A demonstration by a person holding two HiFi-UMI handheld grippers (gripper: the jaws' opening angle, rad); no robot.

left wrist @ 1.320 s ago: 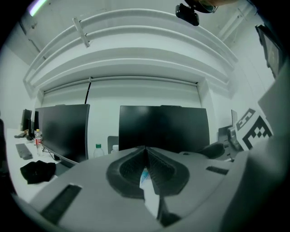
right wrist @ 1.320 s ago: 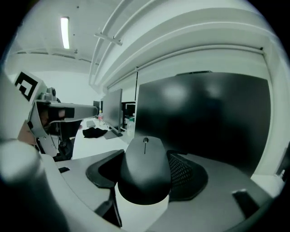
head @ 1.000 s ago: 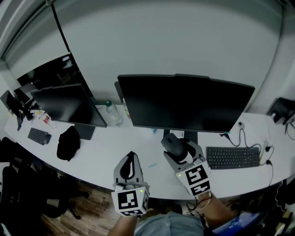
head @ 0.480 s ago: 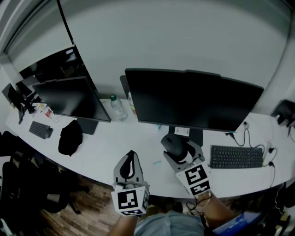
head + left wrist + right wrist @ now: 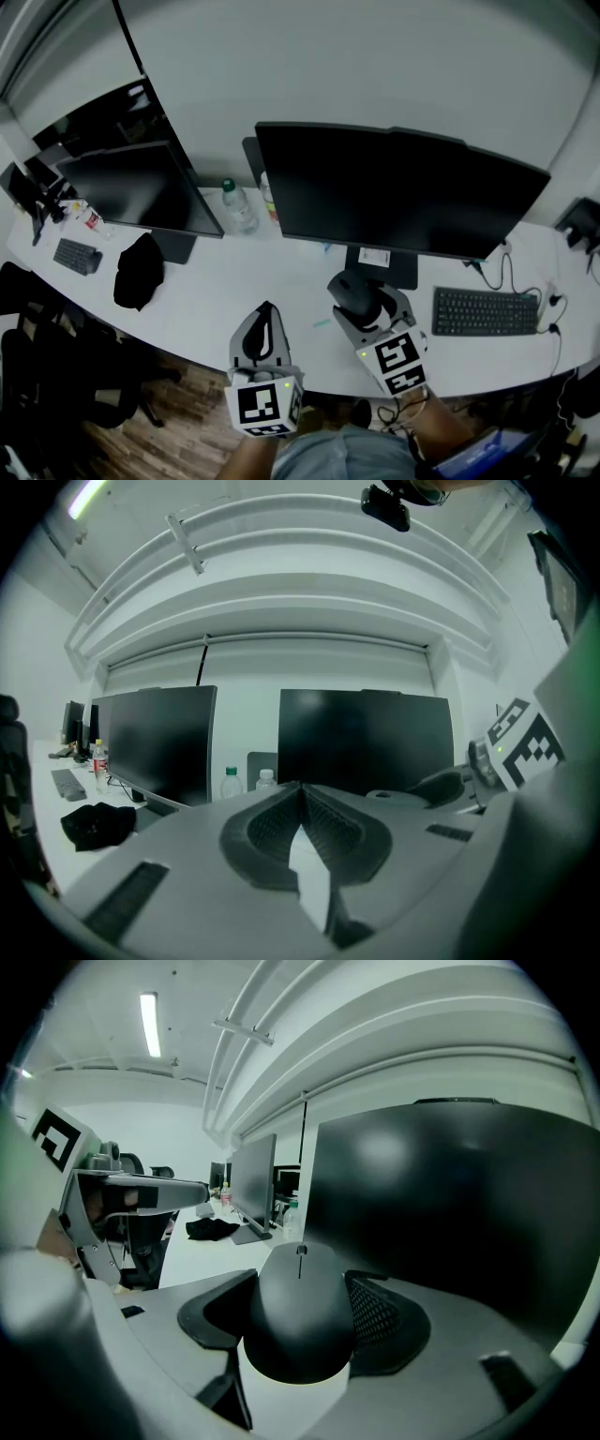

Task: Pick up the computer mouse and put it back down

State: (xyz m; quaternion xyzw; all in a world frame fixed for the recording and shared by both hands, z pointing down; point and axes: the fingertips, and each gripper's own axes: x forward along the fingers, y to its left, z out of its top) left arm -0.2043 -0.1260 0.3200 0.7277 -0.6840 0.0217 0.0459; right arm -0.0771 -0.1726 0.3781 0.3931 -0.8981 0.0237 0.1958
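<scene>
A black computer mouse (image 5: pixel 350 291) sits between the jaws of my right gripper (image 5: pixel 355 294), which is shut on its sides. It hovers over the white desk (image 5: pixel 234 286) just in front of the big monitor's stand. In the right gripper view the mouse (image 5: pixel 300 1312) fills the gap between both pads, with its scroll wheel pointing away. My left gripper (image 5: pixel 266 315) hangs near the desk's front edge, left of the right one. Its jaws meet at the tip with nothing between them, as the left gripper view also shows (image 5: pixel 301 789).
A large dark monitor (image 5: pixel 398 192) stands behind the mouse, with a keyboard (image 5: pixel 486 312) and cables to its right. A second monitor (image 5: pixel 136 197), two bottles (image 5: pixel 236 208), a black cloth (image 5: pixel 138 272) and a small keyboard (image 5: pixel 75 255) lie to the left. Office chairs stand at the far left.
The head view has shifted a little, so the desk and monitors sit slightly differently. Both grippers keep nearly the same place in it. The mouse stays gripped in the right gripper.
</scene>
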